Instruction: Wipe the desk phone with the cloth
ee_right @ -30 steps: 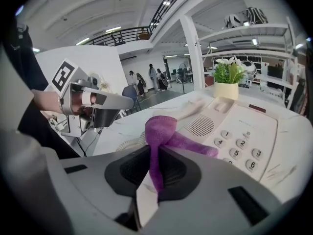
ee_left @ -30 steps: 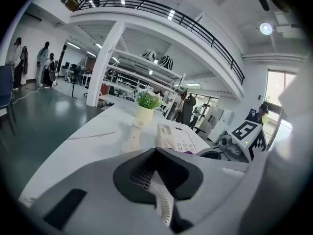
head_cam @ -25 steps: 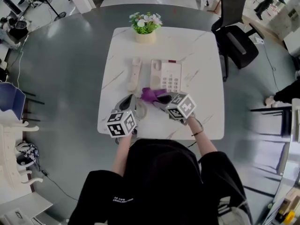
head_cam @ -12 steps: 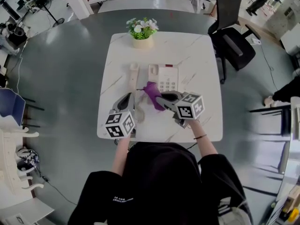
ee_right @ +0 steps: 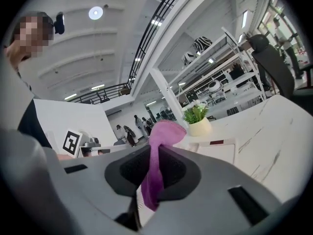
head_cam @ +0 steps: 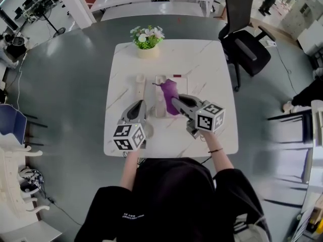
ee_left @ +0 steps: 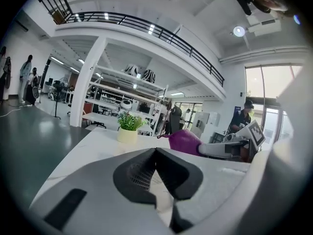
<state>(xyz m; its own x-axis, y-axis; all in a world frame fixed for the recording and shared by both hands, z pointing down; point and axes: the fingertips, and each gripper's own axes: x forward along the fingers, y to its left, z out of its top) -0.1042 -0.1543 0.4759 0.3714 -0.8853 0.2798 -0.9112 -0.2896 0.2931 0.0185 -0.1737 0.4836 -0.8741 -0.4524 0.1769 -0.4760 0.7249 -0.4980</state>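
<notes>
Right gripper [head_cam: 176, 101] is clamped tight on the purple cloth [head_cam: 169, 89], and the cloth lies on the desk phone [ee_right: 217, 153] straight ahead of it. The phone's long axis runs away from the person. Left gripper [head_cam: 137, 110] is pressed together and empty, nearer the handset [head_cam: 140, 82]. There's open table [head_cam: 222, 84] to the right, room for strokes.

The right gripper [ee_right: 152, 174] has its jaws clamped on a purple cloth [ee_right: 160, 137], which stands up between them and folds over at the top. Beyond, on the white table [ee_right: 281, 124], lies the phone [ee_right: 215, 151], with a potted plant [ee_right: 197, 119] farther off. A marker cube [ee_right: 72, 141] shows at the left.
</notes>
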